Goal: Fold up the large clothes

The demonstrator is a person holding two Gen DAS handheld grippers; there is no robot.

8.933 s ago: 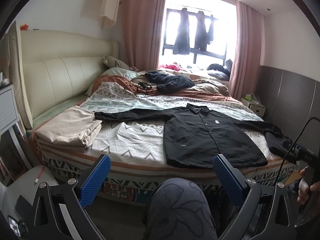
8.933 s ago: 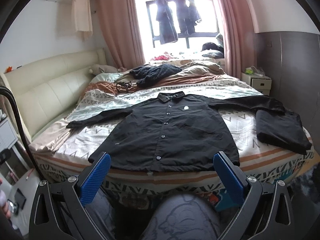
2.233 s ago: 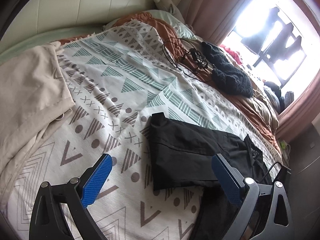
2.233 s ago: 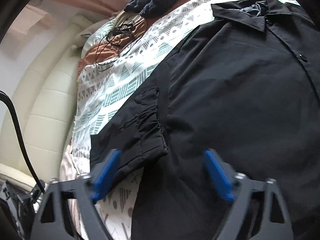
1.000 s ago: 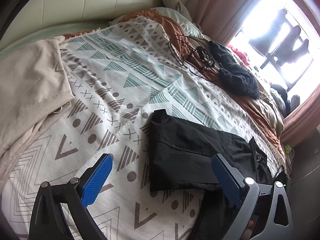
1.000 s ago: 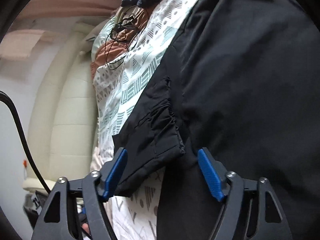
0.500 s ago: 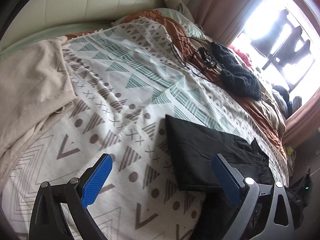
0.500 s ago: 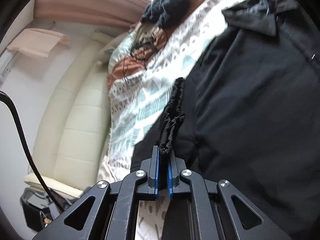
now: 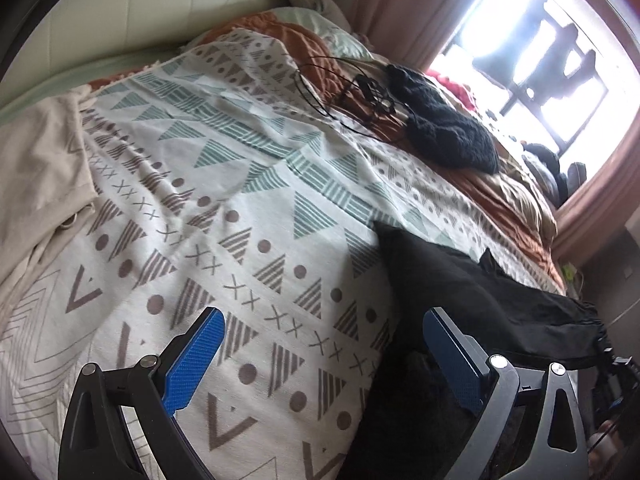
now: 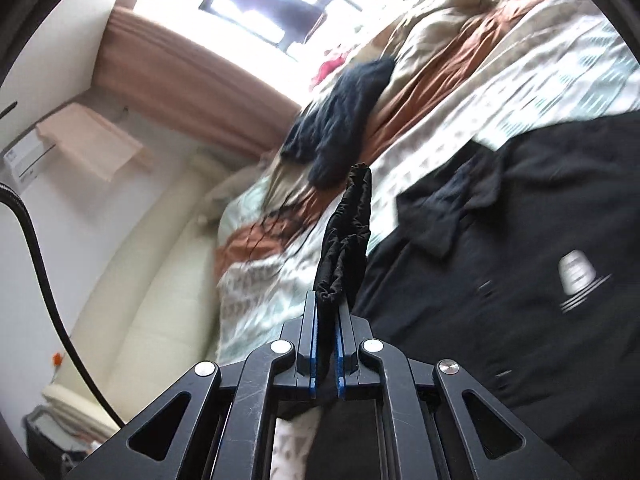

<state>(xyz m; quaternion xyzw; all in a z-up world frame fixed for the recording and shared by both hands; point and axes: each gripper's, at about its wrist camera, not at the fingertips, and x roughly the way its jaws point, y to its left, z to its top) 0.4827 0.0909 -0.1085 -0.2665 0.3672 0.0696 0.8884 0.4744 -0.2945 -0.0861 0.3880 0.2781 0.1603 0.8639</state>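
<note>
right gripper (image 10: 325, 320) clamped on sleeve cuff (image 10: 346, 236) | left gripper (image 9: 320, 360) spread, empty | sleeve to be carried flat across black shirt (image 10: 520, 280)

Both wrist views overlook one bed (image 9: 248, 184) closely

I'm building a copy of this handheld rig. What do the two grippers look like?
Both match: the left gripper and right gripper have black linkage arms with silver pivot bolts and blue textured pads on the fingers. A black cable curves beside the right one.
</note>
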